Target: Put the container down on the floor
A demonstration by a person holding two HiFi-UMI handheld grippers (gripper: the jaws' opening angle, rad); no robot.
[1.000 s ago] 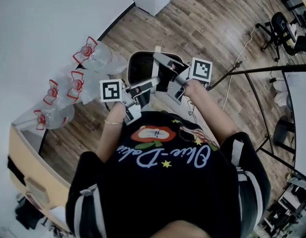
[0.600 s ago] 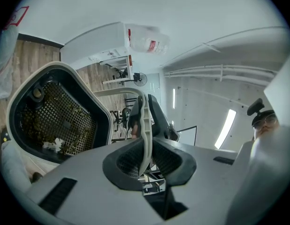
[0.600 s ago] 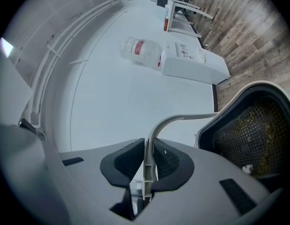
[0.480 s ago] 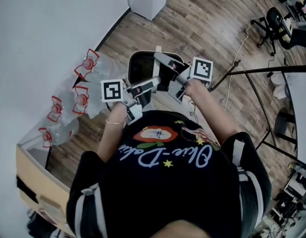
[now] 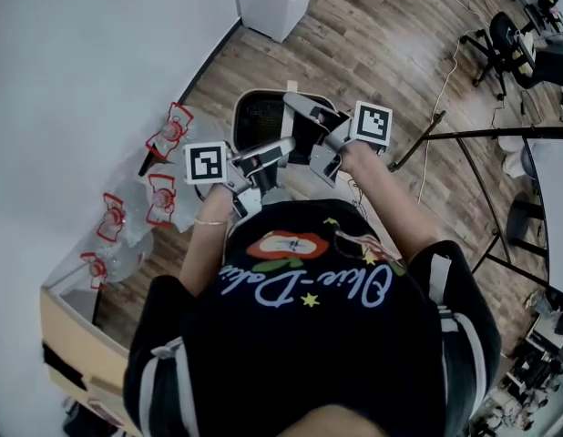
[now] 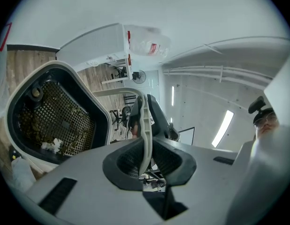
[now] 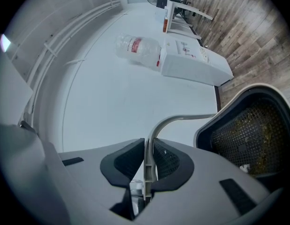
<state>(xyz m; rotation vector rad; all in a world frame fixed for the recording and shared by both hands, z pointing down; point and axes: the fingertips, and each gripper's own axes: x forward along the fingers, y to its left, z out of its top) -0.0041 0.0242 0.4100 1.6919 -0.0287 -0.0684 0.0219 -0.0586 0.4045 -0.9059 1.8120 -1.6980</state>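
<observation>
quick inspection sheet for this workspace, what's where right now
surface: wooden plank floor, nothing set down by the person yet
job's things: white container with black mesh inside, held above the floor, scraps in the mesh
clutter: clear plastic bottles with red labels by the wall
grippers: left tool and right tool each shut on the container's thin white handle
cables: white cable on the floor at right
surroundings: white cabinet, black office chair
</observation>
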